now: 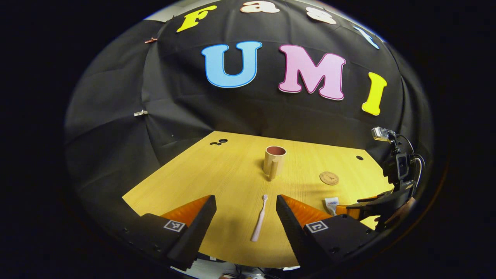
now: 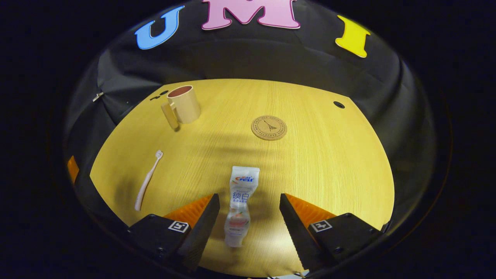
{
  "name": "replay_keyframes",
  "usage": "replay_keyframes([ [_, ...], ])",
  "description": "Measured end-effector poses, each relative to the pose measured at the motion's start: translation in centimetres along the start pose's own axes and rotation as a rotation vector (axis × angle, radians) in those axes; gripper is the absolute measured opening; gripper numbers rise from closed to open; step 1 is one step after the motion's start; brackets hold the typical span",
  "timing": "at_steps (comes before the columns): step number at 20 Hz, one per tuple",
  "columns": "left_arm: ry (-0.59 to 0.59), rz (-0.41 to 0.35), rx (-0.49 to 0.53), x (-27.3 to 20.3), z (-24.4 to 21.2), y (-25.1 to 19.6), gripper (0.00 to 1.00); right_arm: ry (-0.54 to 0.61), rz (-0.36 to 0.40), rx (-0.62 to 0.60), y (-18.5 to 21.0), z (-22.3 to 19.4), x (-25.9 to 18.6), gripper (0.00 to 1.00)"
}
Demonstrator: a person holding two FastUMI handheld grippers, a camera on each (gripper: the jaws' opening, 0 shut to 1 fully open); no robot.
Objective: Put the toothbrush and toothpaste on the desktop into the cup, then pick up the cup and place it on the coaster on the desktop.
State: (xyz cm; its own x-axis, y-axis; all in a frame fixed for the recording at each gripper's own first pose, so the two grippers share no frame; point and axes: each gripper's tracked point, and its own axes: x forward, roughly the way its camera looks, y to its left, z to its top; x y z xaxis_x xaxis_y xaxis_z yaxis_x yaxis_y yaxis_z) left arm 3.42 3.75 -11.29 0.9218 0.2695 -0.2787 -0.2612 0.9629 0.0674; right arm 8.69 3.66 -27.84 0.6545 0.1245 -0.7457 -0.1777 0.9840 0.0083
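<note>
A pale pink toothbrush (image 1: 259, 219) lies flat on the wooden desktop (image 1: 232, 170), between the open fingers of my left gripper (image 1: 246, 201), head pointing away. The beige cup (image 1: 274, 159) stands upright farther back, handle toward me. To its right lies a round cork coaster (image 1: 329, 178). In the right gripper view a white toothpaste tube (image 2: 240, 205) lies lengthwise between the spread fingers of my right gripper (image 2: 250, 199), untouched. The toothbrush (image 2: 147, 180), cup (image 2: 182, 105) and coaster (image 2: 269, 127) show there too. The right gripper (image 1: 348, 211) also appears at the left gripper view's right edge, over the toothpaste (image 1: 331, 204).
Small round holes (image 1: 219, 142) pierce the desktop near its back left corner, and one hole (image 2: 338, 104) sits at the back right. The black cloth wall closes off the back and sides. The table's front edge runs just under both grippers.
</note>
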Motion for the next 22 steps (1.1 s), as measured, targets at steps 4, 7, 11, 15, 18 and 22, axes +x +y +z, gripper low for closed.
replay_keyframes([
  [4, 0.037, 0.038, 0.021, 0.5, -1.1, 0.6, 0.97, 0.069, 0.008, 0.009, 0.6, -1.0, 1.6, 0.96],
  [7, 0.068, 0.044, -0.023, 0.6, -1.9, 0.9, 0.97, 0.136, -0.01, -0.003, 0.8, -2.2, 2.6, 0.96],
  [11, 0.089, 0.048, -0.01, 0.9, -2.7, 1.5, 0.97, 0.155, -0.016, 0.018, 1.4, -2.4, 3.4, 0.97],
  [15, 0.096, 0.03, 0.023, 1.0, -2.9, 1.7, 0.97, 0.179, -0.055, 0.036, 0.7, -2.8, 3.9, 0.88],
  [18, 0.091, 0.014, 0.034, 0.9, -2.6, 1.6, 0.97, 0.184, -0.052, 0.064, 0.9, -3.0, 4.0, 0.7],
  [22, 0.088, -0.002, 0.056, 0.8, -2.5, 1.6, 0.97, 0.192, -0.053, 0.091, 1.2, -3.0, 4.3, 0.67],
])
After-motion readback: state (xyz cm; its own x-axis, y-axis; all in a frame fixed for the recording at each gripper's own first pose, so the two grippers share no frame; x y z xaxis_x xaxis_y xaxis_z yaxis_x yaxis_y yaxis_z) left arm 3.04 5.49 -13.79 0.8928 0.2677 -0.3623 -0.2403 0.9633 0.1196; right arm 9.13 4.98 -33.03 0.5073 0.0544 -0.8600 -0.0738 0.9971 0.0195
